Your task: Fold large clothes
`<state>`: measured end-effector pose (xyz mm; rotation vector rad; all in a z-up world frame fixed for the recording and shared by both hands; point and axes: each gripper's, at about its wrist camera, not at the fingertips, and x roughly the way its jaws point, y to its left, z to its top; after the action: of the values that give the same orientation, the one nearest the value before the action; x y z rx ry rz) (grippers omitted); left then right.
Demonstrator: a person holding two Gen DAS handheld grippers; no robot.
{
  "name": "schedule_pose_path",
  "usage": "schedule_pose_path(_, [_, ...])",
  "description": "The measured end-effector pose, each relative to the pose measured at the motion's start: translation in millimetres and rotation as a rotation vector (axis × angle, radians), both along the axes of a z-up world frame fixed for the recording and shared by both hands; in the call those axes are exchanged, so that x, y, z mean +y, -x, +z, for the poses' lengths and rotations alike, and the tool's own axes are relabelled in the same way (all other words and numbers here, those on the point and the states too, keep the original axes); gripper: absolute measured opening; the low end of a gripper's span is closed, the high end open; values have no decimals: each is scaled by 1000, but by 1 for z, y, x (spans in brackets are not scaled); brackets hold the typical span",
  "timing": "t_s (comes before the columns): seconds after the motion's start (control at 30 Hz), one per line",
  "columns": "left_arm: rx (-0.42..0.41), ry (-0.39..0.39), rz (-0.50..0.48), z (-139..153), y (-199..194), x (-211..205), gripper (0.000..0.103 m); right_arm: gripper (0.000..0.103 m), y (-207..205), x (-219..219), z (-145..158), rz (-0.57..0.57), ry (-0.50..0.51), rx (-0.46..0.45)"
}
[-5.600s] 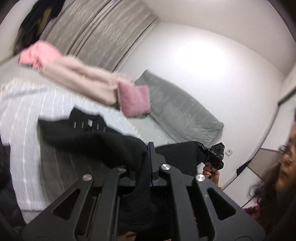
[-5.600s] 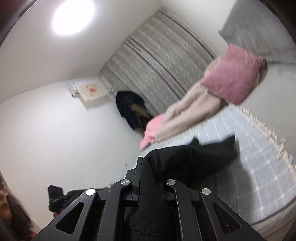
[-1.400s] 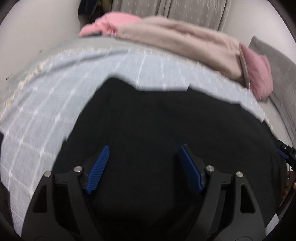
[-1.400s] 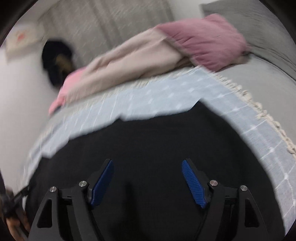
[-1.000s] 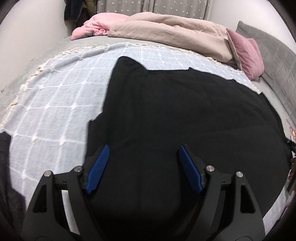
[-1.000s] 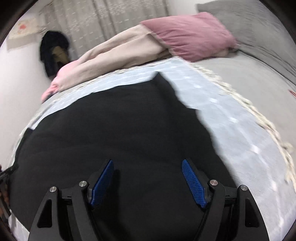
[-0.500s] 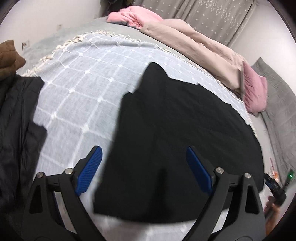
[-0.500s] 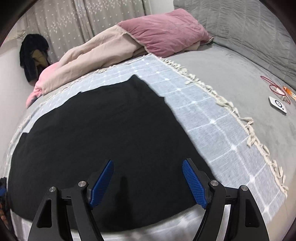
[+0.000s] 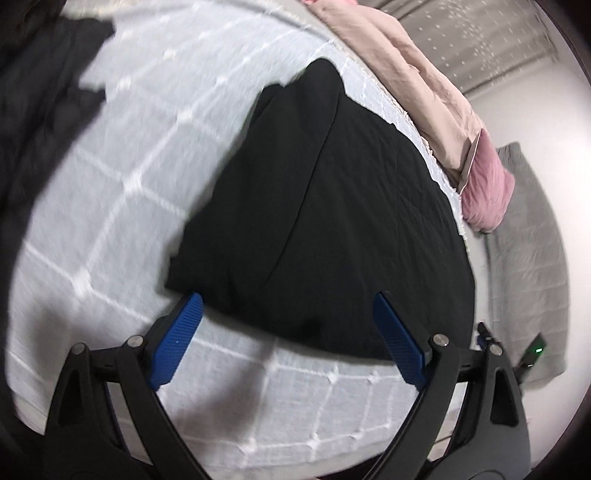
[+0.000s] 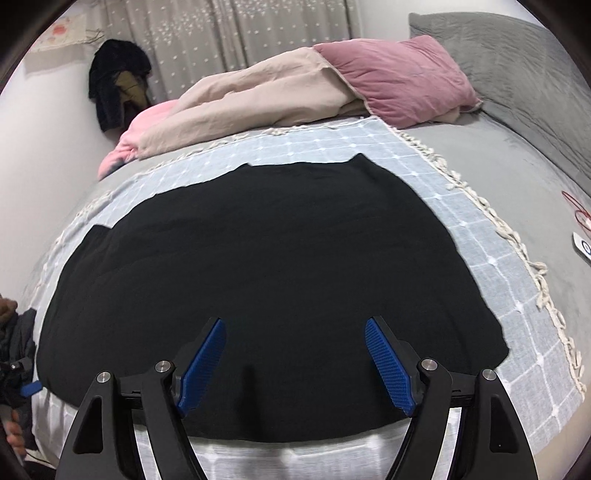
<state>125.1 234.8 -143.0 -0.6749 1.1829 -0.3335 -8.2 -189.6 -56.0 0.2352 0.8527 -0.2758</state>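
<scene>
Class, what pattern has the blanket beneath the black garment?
Pale blue blanket with white grid; right wrist view.

The garment (image 10: 266, 273) is plain black. Under it the blanket (image 10: 491, 258) is pale blue with a white grid and cream fringe. At 12 o'clock lie a beige quilt (image 10: 251, 99) and pink pillow (image 10: 399, 77). The curtain (image 10: 229, 33) is grey with white dots.

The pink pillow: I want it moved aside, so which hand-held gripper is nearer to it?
Right, as far as the views show. The right hand-held gripper hovers over the black garment's near edge, on the pink pillow's side; the left hand-held gripper hangs at the garment's opposite end.
</scene>
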Motion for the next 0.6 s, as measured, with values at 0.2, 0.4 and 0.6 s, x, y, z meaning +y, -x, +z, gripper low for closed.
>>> schedule_pose_path(0.2, [88, 62, 52, -26, 6, -16, 93, 79, -16, 28, -6, 55, 21, 21])
schedule_pose_path(0.4, [-45, 53, 167, -25, 3, -34, 93, 79, -28, 56, -9, 112, 20, 18])
schedule_pose_path(0.6, [-160, 59, 279, -25, -1, -41, 82, 79, -35, 71, -16, 154, 0, 38])
